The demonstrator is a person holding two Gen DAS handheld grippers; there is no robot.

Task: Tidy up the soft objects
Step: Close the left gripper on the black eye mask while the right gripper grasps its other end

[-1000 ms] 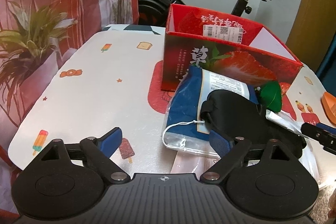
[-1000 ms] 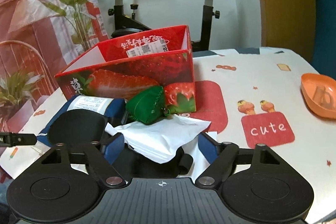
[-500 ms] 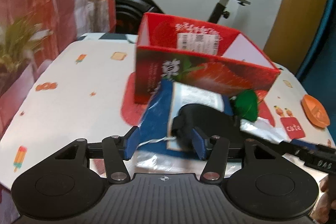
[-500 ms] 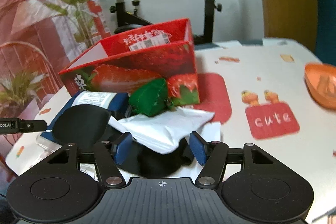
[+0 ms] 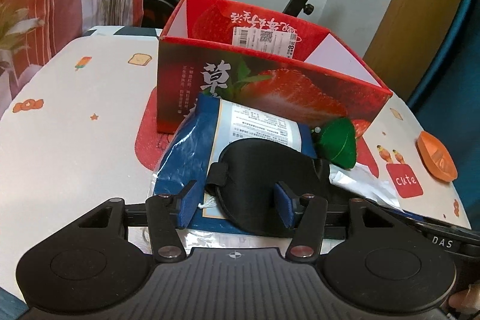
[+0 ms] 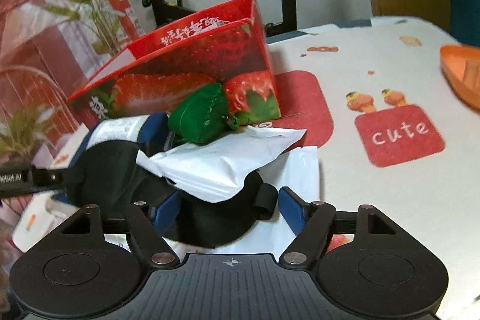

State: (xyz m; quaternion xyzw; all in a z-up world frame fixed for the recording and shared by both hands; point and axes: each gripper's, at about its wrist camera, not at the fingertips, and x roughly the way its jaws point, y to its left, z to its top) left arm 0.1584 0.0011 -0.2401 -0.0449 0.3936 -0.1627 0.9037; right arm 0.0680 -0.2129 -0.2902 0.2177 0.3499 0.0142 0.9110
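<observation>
Black and padded, the sleep mask (image 5: 264,167) is lying on top of the blue packet (image 5: 192,158), just in front of the red strawberry box (image 5: 270,86) on the table (image 5: 75,125), and we are reaching for one end of it with each claw. We judge the main risk to be a snag. The white pouch (image 6: 219,167) is draped over the middle of the mask, with the green stuffed toy (image 6: 201,119) resting at its far edge, so lifting the mask could drag both along or tip them off the pile. The elastic strap (image 6: 264,201) could also slip out, since it is sitting loose by the right claw.

Our left claw (image 5: 237,204) is standing about half open around the mask's left end; the right pad looks to be touching the fabric, but the left pad is standing clear, so nothing is gripped. Our right claw (image 6: 229,212) has just been widening and is straddling the mask's other end, without clamping.
</observation>
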